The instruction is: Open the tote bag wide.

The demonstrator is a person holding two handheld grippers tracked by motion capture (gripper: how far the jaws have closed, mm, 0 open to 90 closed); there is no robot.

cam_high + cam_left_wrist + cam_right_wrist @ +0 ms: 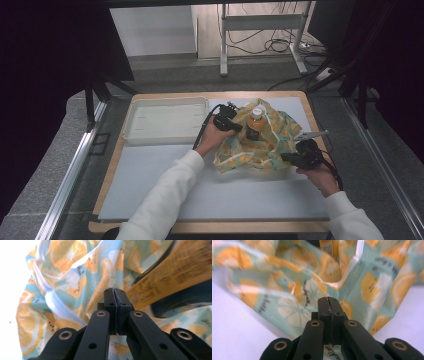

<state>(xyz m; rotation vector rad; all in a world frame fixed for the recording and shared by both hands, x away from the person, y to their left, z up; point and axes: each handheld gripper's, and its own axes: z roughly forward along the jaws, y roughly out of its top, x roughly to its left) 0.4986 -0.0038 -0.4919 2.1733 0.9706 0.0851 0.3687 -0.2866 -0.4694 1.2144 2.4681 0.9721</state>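
Wrapping step — I've got both grippers, left (231,121) & right (295,158), clamped on cloth (272,142) round bottle (255,123). Next: draw edges up w/o tipping it.

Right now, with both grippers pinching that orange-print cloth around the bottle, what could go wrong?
1. The bottle stands upright in the middle of the cloth; uneven pulls by the left gripper and right gripper could tip it.
2. Each gripper seems to pinch only a thin fold, so the cloth might slip out under tension.
3. The white tray lies close beside the left gripper; a wide swing could knock it.
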